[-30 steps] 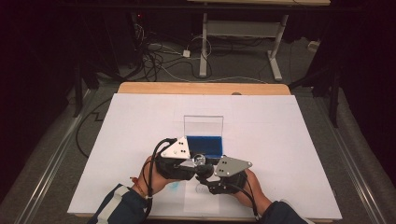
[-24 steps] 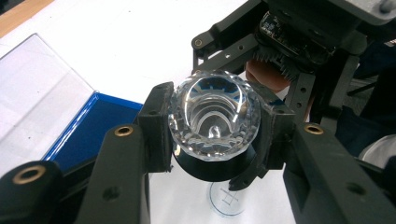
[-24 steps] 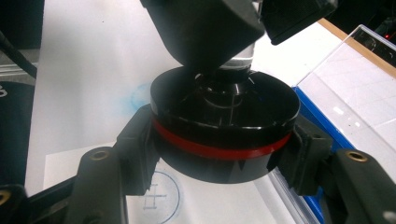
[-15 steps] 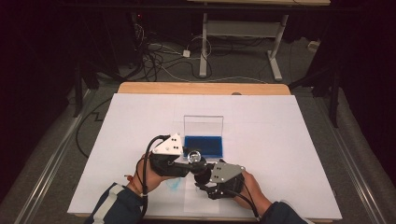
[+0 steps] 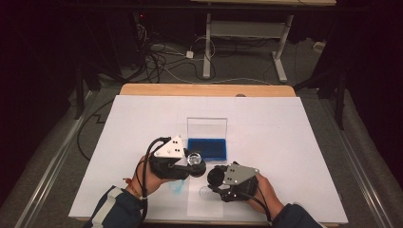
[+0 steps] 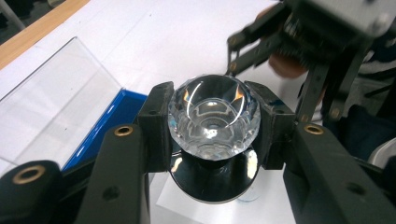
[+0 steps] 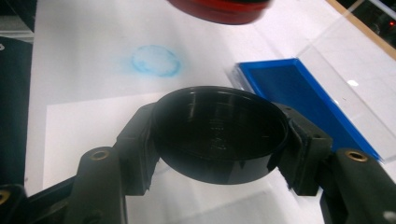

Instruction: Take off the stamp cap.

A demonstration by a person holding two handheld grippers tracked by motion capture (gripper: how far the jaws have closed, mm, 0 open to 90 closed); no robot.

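My left gripper (image 6: 213, 123) is shut on a clear faceted knob (image 6: 213, 116) that sits on a round black base (image 6: 215, 179). In the high view this left gripper (image 5: 192, 164) hovers just in front of a blue ink pad (image 5: 207, 148). My right gripper (image 7: 219, 135) is shut on a round black cap (image 7: 219, 128), hollow side up. In the high view the right gripper (image 5: 216, 176) holds the cap (image 5: 215, 175) close beside the knob (image 5: 194, 159), slightly nearer the front edge.
The ink pad's clear lid (image 5: 206, 127) stands upright behind it. A round blue stamp mark (image 7: 155, 60) lies on the white table cover (image 5: 285, 142), beside a small white sheet (image 5: 204, 202). A dark red round thing (image 7: 219, 7) hangs at the right gripper view's top edge.
The right gripper has drifted slightly toward the near edge and parted a little from the left one. The left gripper has hardly moved.
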